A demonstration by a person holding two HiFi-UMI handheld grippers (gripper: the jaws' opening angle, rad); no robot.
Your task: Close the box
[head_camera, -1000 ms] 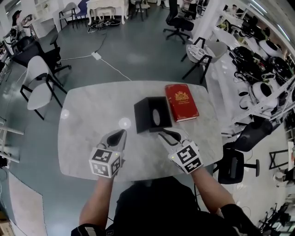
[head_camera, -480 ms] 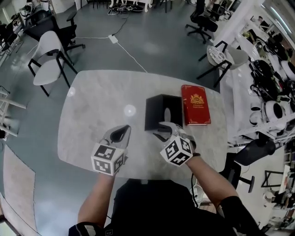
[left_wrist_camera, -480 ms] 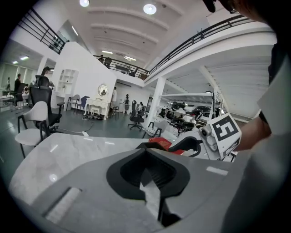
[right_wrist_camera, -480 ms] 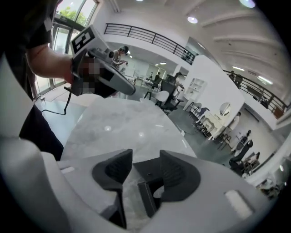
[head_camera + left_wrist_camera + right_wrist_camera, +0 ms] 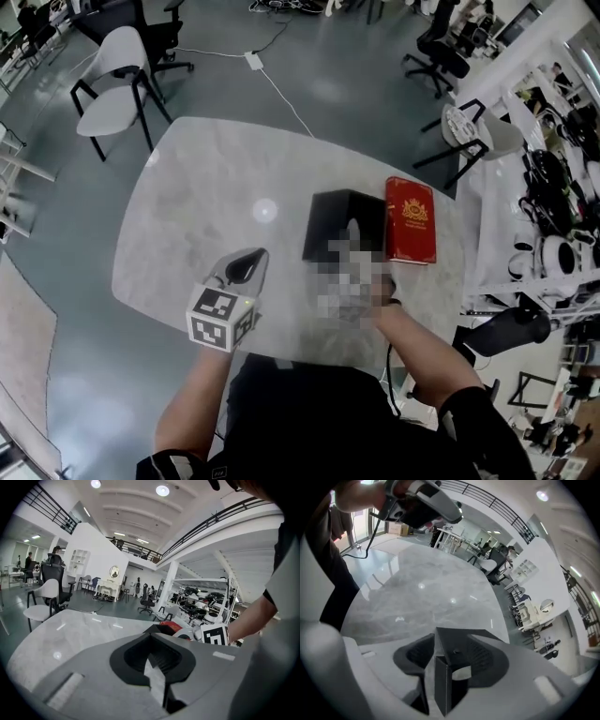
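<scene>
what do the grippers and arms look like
The left gripper and right gripper: light grey shells, black ribbed pads, white cubes with black square markers. Black cable off the left. Black short-sleeved top. Right jaws just opened, box edge between.

A black box (image 5: 345, 223) and a flat red piece (image 5: 411, 219) are seen on the grey table (image 5: 202, 202), right of the left claw (image 5: 247, 257), just beside each other.

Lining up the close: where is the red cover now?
Head view: the red cover lies flat near the right edge of the marble table, right beside the open black box.
</scene>
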